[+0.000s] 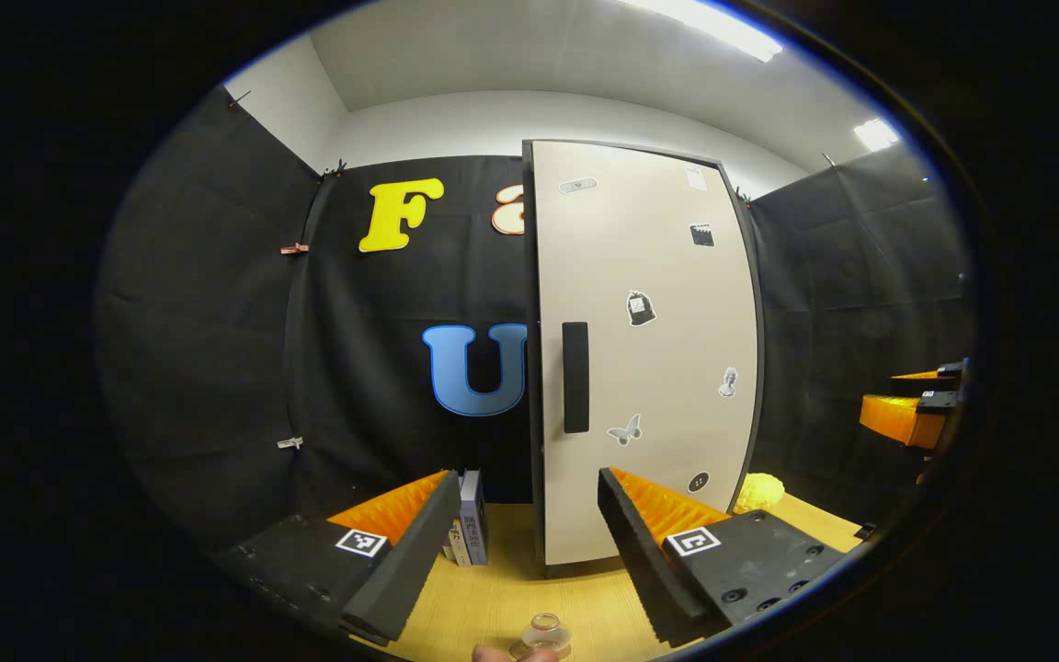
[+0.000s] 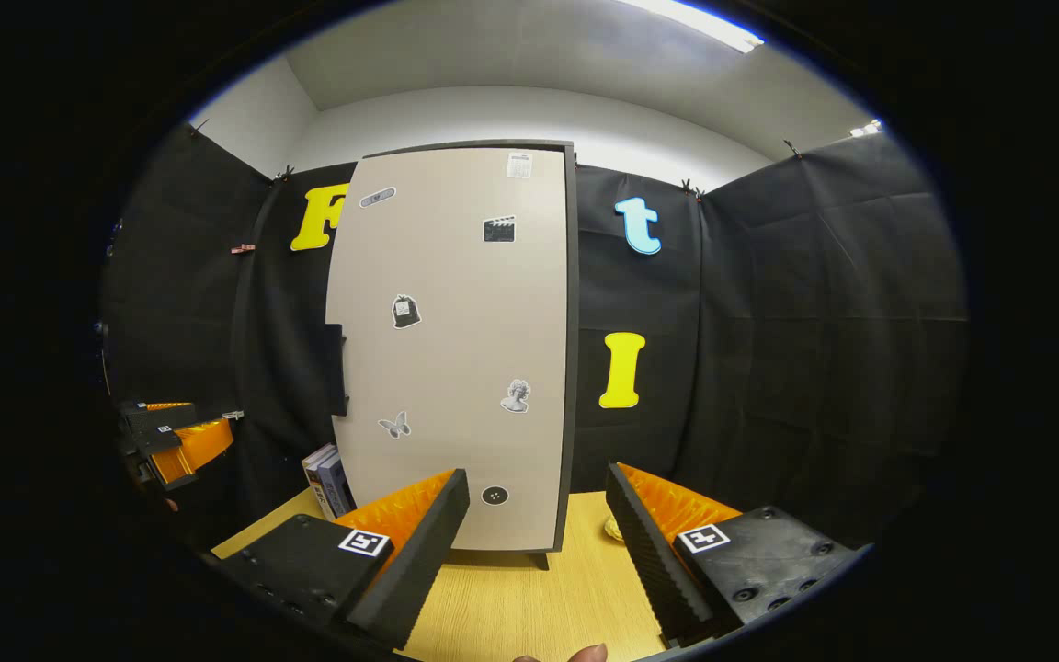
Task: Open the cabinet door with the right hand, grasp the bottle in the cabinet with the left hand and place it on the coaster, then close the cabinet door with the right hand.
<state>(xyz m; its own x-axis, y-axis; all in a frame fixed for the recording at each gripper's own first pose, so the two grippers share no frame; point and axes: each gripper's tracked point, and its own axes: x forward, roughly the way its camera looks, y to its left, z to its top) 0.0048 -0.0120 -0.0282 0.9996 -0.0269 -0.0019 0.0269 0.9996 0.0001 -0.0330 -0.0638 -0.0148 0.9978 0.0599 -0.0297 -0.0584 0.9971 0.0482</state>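
The tall beige cabinet [image 1: 658, 368] stands on the wooden table [image 1: 502, 598] with its door shut, so the bottle is hidden. A black vertical handle [image 1: 575, 377] sits at the door's left edge. My left gripper [image 1: 528, 483] is open and empty, a short way in front of the handle side. My right gripper [image 2: 539, 476] is also open and empty, facing the lower right part of the door [image 2: 456, 349], with the handle [image 2: 335, 368] off to its left. A small clear glass piece [image 1: 544, 634], perhaps the coaster, lies at the table's near edge.
Several books [image 1: 470, 529] stand upright left of the cabinet. A yellow knobbly object [image 1: 759, 492] lies to its right. The right gripper [image 1: 879, 393] shows at the far right of the left gripper view. A fingertip [image 2: 585, 653] shows at the bottom edge.
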